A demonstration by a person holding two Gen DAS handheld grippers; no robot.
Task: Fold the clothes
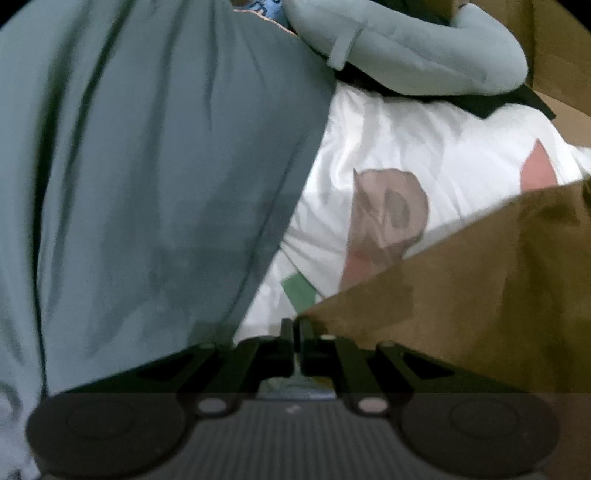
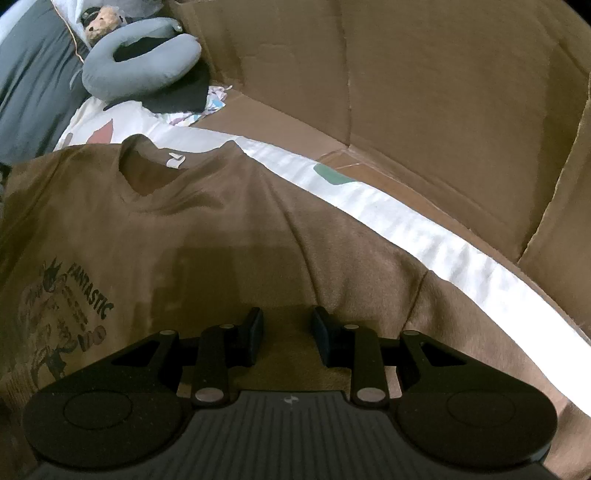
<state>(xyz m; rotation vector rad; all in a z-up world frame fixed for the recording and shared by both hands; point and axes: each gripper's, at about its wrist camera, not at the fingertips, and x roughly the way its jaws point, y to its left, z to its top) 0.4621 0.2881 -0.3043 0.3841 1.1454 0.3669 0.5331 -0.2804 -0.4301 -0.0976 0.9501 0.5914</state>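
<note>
Fingers [image 1: 295, 328] on my left gripper [image 1: 294, 334] are clenched together, and the brown cloth edge meets their tips; whether fabric is actually pinched between them I cannot make out, because the view is blurred there. On my right gripper [image 2: 288, 334] the fingers [image 2: 253, 334] stand apart, released, hovering just over the brown T-shirt [image 2: 229, 229] without gripping it.

That shirt lies spread on a white printed sheet [image 2: 406, 221], collar toward the far side, with a dark graphic and the word "FANTASTIC" [image 2: 92, 291] at its left. Its near hem is hidden under my right gripper, and its left part runs out of the picture. From the left wrist camera only a raised brown flap [image 1: 461, 295] of it shows at the lower right, covering part of the sheet [image 1: 388, 147] and half of a pinkish print [image 1: 388, 214] on it.

A large teal-grey cloth [image 1: 147, 166] fills the left of that view, too close and smeared for me to tell what garment it is. Farther off rests a grey neck pillow [image 2: 140, 70], partly cut off in the left view, with black fabric [image 2: 181, 92] beneath it and a small plush toy [image 2: 101, 22] beyond, hard to read.

Cardboard walls [image 2: 424, 92] rise along the far and right sides like an opened box; the sheet's edge lies against them.
</note>
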